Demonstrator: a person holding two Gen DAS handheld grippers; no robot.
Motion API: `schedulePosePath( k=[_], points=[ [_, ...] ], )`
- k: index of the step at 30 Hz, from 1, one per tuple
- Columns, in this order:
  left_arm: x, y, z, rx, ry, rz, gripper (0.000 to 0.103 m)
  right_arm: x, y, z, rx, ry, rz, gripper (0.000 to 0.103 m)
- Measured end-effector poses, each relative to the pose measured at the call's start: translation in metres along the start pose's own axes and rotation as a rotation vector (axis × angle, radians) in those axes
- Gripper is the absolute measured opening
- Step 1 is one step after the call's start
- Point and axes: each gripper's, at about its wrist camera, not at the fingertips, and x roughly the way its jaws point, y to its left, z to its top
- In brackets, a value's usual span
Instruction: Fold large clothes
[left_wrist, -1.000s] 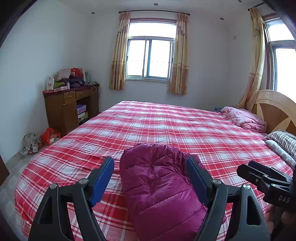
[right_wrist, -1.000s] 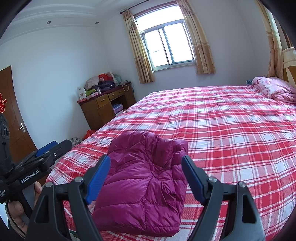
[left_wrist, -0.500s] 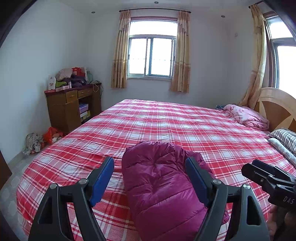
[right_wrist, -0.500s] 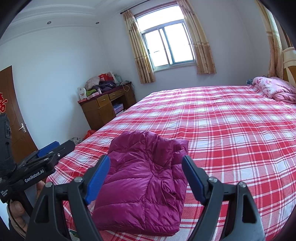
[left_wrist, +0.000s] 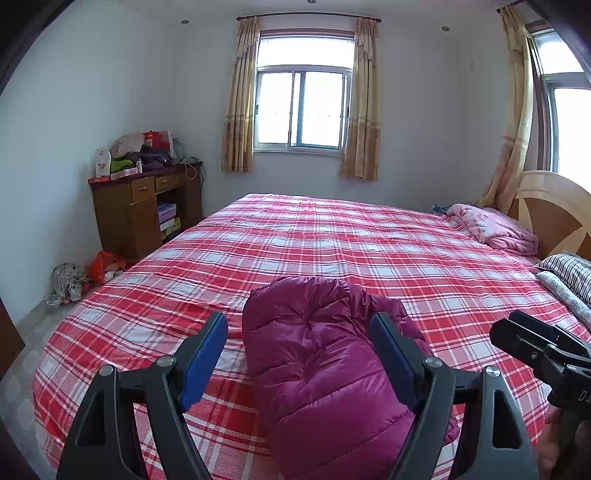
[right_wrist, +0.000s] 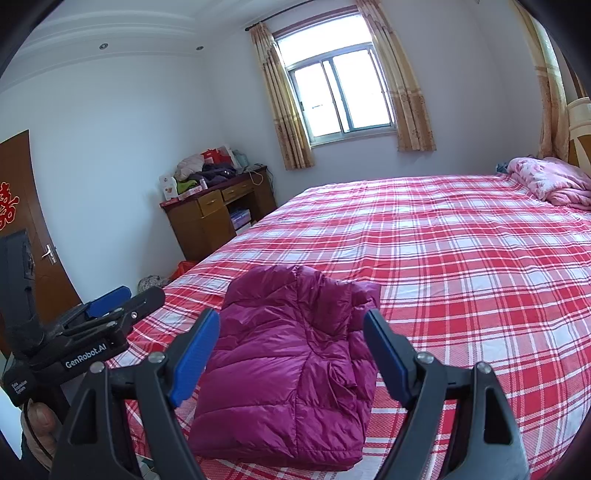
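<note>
A magenta quilted down jacket (left_wrist: 317, 362) (right_wrist: 291, 365) lies folded into a compact bundle on the red plaid bed (left_wrist: 332, 236) (right_wrist: 461, 258), near its front edge. My left gripper (left_wrist: 299, 354) hovers above the jacket, open, blue pads spread wide with nothing touching them. My right gripper (right_wrist: 291, 350) is likewise open above the jacket, empty. In the left wrist view the right gripper (left_wrist: 543, 350) shows at the right edge. In the right wrist view the left gripper (right_wrist: 107, 317) shows at the left edge, held by a hand.
A wooden desk (left_wrist: 144, 210) piled with clothes and boxes stands by the left wall. Bags lie on the floor (left_wrist: 74, 280) beside it. A pink blanket (left_wrist: 495, 229) and striped pillows (left_wrist: 569, 273) sit by the headboard. A brown door (right_wrist: 22, 221) is at far left.
The left wrist view has shifted slightly, so the jacket and bed sit a bit higher in the picture. The right wrist view is the same. Both grippers stay open.
</note>
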Motion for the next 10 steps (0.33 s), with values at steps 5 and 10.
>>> schedulePosePath(
  k=[5,10],
  points=[
    [0.0005,-0.0003,-0.0029,0.006,-0.013,0.020,0.081,0.0031,-0.0030,-0.0028,0.007,0.013,-0.002,0.083],
    [0.0013,-0.0042,-0.0047,0.017,-0.016,0.015,0.081,0.0048,-0.0071,-0.0057,0.013,0.027,-0.006,0.083]
  ],
)
